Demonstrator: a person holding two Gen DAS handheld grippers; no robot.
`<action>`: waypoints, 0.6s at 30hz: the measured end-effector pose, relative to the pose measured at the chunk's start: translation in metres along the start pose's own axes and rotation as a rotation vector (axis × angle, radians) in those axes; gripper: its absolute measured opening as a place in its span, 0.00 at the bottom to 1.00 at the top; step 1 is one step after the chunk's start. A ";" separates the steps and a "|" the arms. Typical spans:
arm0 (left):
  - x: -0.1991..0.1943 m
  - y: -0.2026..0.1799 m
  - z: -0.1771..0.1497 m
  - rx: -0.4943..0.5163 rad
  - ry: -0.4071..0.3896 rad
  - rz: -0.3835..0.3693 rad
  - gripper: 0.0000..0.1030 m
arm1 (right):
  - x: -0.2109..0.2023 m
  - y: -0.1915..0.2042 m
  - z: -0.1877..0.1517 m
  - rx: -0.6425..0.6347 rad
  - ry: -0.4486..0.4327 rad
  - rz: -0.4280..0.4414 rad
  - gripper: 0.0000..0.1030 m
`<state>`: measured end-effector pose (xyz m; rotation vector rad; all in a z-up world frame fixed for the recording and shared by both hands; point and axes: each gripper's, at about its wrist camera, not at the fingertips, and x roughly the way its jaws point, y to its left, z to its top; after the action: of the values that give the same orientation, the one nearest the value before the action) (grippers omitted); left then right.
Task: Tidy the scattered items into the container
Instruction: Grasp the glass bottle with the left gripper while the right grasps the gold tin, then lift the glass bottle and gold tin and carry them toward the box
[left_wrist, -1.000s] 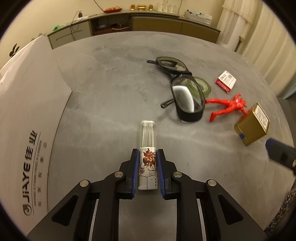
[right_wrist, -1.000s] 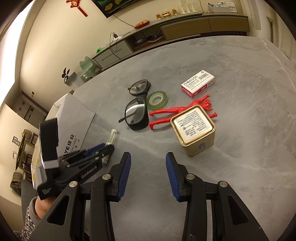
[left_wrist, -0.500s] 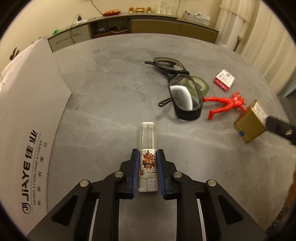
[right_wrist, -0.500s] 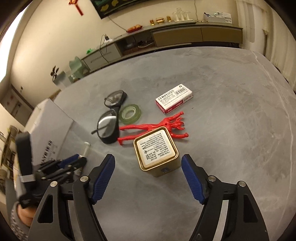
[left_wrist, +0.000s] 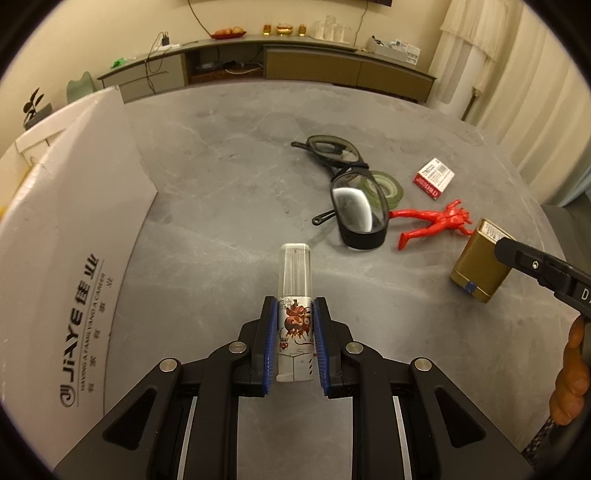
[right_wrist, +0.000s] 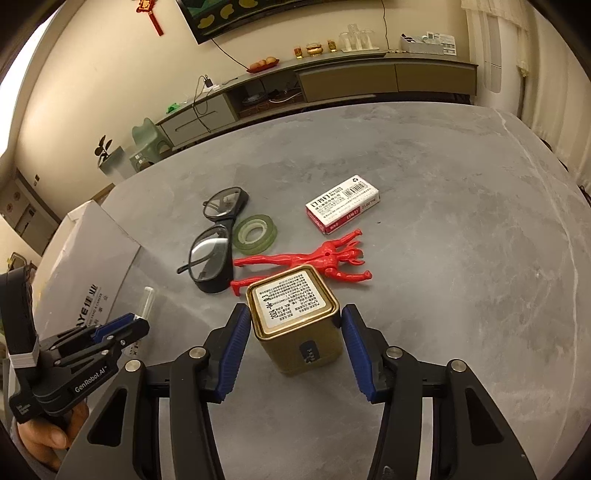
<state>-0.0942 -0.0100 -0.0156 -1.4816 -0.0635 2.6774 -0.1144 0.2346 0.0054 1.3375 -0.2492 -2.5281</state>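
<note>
My left gripper (left_wrist: 295, 332) is shut on a small bottle (left_wrist: 295, 280) with a clear cap and a printed label, held just above the grey table (left_wrist: 229, 177). The white cardboard box (left_wrist: 74, 258) lies to its left. In the right wrist view my right gripper (right_wrist: 293, 339) straddles an upright gold tin (right_wrist: 295, 317). Its jaws are closing, with the tin between the blue pads (right_wrist: 232, 350) and a thin gap on the right side. The left gripper (right_wrist: 122, 325) and the bottle's cap (right_wrist: 147, 302) show at that view's left edge.
Beyond the tin lie a red toy figure (right_wrist: 314, 258), black glasses (right_wrist: 214, 251), a green tape roll (right_wrist: 256, 232) and a red-and-white small box (right_wrist: 341, 203). A sideboard (right_wrist: 332, 81) stands past the table's far edge.
The right gripper has moved forward over the gold tin, its jaws spreading wide and then narrowing around it. The left gripper has risen a little with the bottle.
</note>
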 end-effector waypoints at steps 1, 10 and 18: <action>-0.004 -0.001 -0.001 0.004 -0.007 0.009 0.19 | -0.003 0.002 0.000 -0.002 -0.003 0.007 0.51; -0.042 -0.008 -0.012 0.039 -0.058 0.074 0.19 | -0.018 0.024 -0.006 -0.047 -0.021 0.055 0.51; -0.075 -0.012 -0.018 0.051 -0.099 0.098 0.19 | -0.032 0.042 -0.012 -0.084 -0.043 0.085 0.51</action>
<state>-0.0390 -0.0048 0.0388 -1.3719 0.0723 2.8054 -0.0809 0.2047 0.0354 1.2166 -0.2013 -2.4696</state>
